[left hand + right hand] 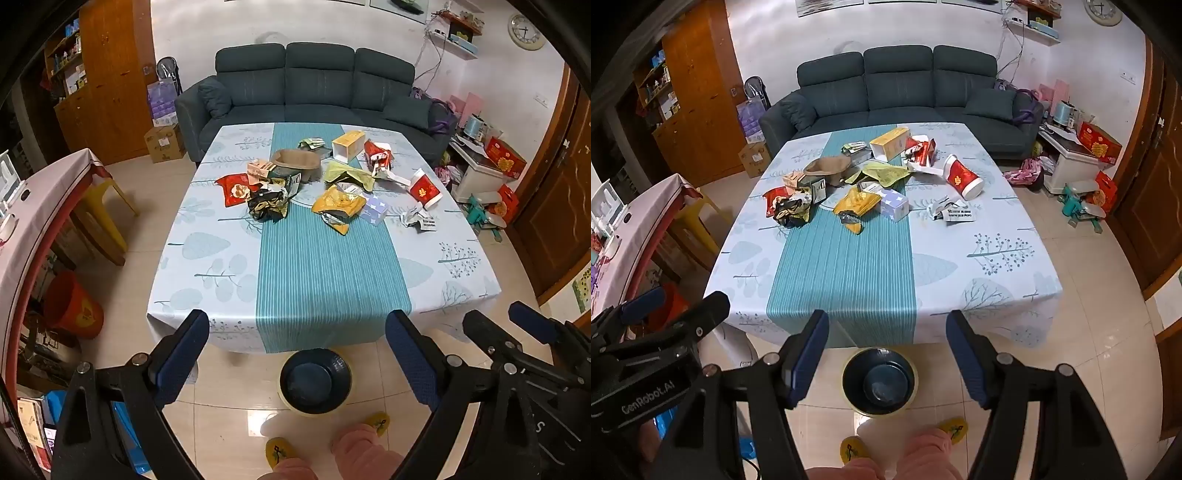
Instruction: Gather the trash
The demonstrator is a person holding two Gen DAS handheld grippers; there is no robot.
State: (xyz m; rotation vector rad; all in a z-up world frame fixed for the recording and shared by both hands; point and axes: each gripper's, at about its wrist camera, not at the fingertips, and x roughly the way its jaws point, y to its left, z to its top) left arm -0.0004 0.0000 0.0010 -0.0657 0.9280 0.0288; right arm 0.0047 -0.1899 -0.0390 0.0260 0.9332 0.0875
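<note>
Readable text, few items only:
- "GenRobot.AI", white on black, on body of left gripper point(646, 397), seen in right wrist view, lower left.
- Single letter "S", white, on body of right gripper point(541, 426), left wrist view, lower right.
- Torn white wrapper point(955, 212) near table's right edge: black print, too small to read.
- Red cup point(962, 175), boxes: printed, illegible.

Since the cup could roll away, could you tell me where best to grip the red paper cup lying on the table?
Grip the red paper cup across its middle, coming from above: it lies on its side, clear of the other trash, so its round wall is exposed.
</note>
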